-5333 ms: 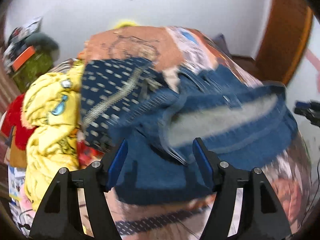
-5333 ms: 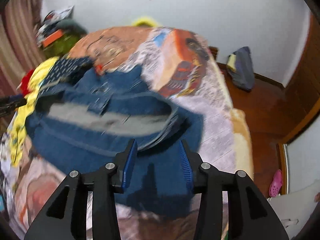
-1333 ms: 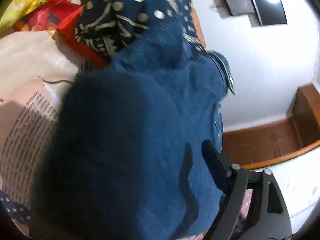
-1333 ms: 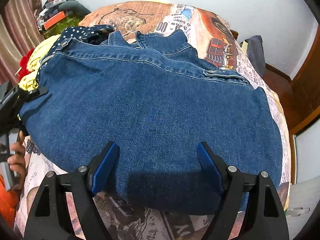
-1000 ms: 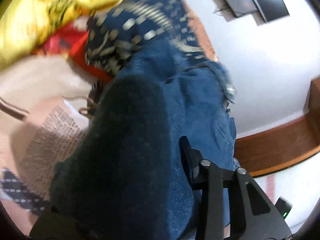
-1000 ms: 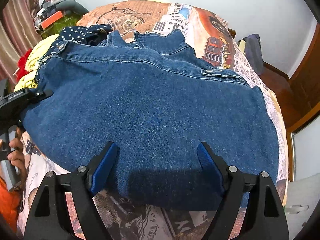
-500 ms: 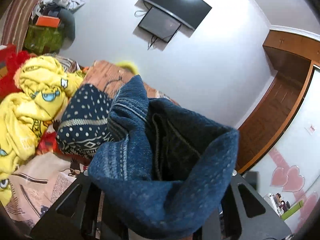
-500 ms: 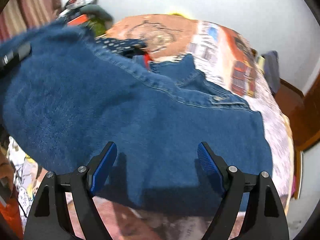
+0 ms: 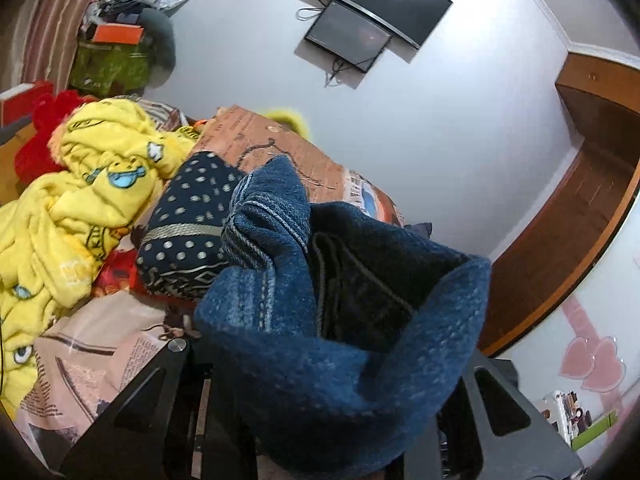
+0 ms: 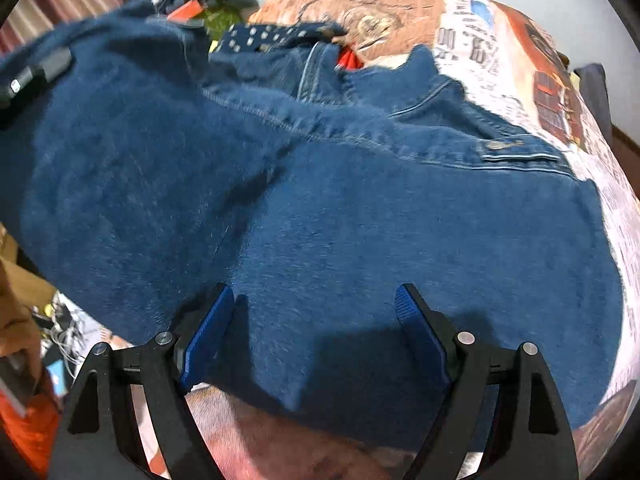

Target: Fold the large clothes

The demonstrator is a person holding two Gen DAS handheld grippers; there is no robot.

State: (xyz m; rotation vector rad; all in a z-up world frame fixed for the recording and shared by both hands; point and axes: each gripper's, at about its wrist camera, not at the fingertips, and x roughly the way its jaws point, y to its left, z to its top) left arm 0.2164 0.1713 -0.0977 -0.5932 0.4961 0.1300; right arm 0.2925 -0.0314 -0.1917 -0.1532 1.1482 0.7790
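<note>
looking along the left gripper (image 9: pixel 320 392), only a bunched wad of the denim jacket (image 9: pixel 340 320) fills the frame, standing up between the two black arms, with the room behind: wall tv (image 9: pixel 376 12), yellow cartoon blanket (image 9: pixel 76 200), dotted navy cloth (image 9: pixel 188 232). the right wrist view gives what that one lacks: the jacket (image 10: pixel 340 208) spread across the printed bedspread (image 10: pixel 480 28), its left side raised off the bed toward the camera, right side lying flat, collar and a buttoned pocket flap at the far edge.

left gripper: pinching the jacket fold, cloth wedged between the arms; fingertips buried under the denim, so the gap itself can't be read. part of this gripper's body shows at the upper left of the right view, against the raised cloth.

right gripper (image 10: pixel 316 320): blue pads (image 10: pixel 208 332) spread wide, holding nothing, hovering over the jacket's near hem; contact with the cloth can't be confirmed.

right view is motion-blurred on the raised side. jacket sleeves not distinguishable.
</note>
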